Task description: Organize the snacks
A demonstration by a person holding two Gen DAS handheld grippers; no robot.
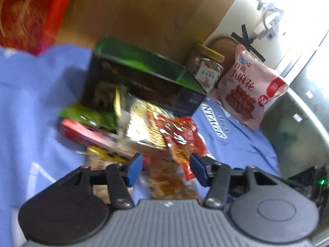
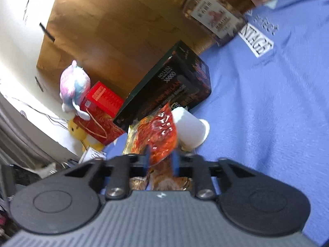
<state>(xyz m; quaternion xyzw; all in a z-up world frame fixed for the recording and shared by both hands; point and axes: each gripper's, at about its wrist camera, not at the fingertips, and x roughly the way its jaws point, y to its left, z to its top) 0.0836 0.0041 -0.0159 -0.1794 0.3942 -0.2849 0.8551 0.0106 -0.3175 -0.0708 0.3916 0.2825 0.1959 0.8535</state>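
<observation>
A heap of snack packets lies on a blue cloth (image 1: 30,107) in front of a dark box with a green lid (image 1: 144,82). My left gripper (image 1: 165,169) is open just above the heap, its blue pads either side of a red crinkly packet (image 1: 178,133). My right gripper (image 2: 160,160) is shut on a red-orange packet (image 2: 158,135) and holds it above the cloth (image 2: 267,113). A gold-rimmed packet (image 1: 141,125), a green packet (image 1: 88,117) and a pink box (image 1: 86,135) lie in the heap.
A pink snack bag (image 1: 250,88) and a jar of nuts (image 1: 207,70) stand at the back right, the jar also in the right wrist view (image 2: 213,14). A red box (image 1: 30,16) is at the upper left. A white cup (image 2: 191,129) lies on its side by the dark box (image 2: 168,88). A wooden board (image 1: 144,16) backs the scene.
</observation>
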